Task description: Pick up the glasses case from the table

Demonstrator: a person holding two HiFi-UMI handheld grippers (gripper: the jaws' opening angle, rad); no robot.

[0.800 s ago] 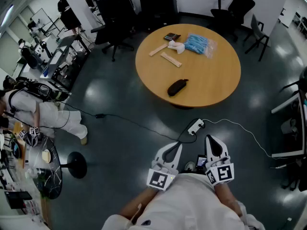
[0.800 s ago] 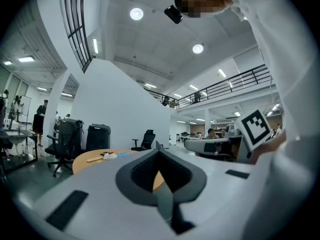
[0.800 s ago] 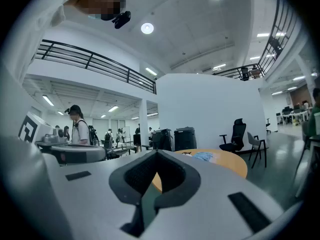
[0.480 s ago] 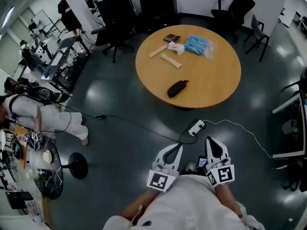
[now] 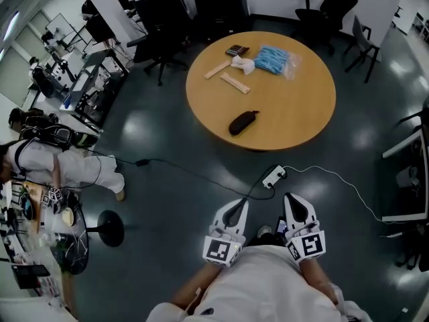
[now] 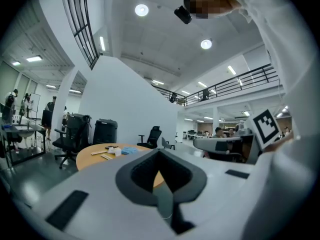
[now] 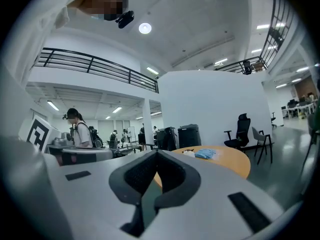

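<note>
Since the glasses case [image 5: 242, 122] is small, dark and rounded, it is probably light and easy to lift, though from this far off I cannot tell whether it is a stiff shell or a soft pouch. A pinch across its narrow middle, jaws astride the long axis, seems the safest hold, as a smooth skin might slip if caught at a tapered end. It lies alone on the near part of the round desk [image 5: 295, 113], well ahead of both sets of jaws and almost straight out from the left gripper [image 5: 234, 208]. The left jaws are pressed together on nothing, and the right gripper [image 5: 295, 203] is likewise closed and empty. A power strip [image 5: 273, 177] lies between the jaws and the desk.
</note>
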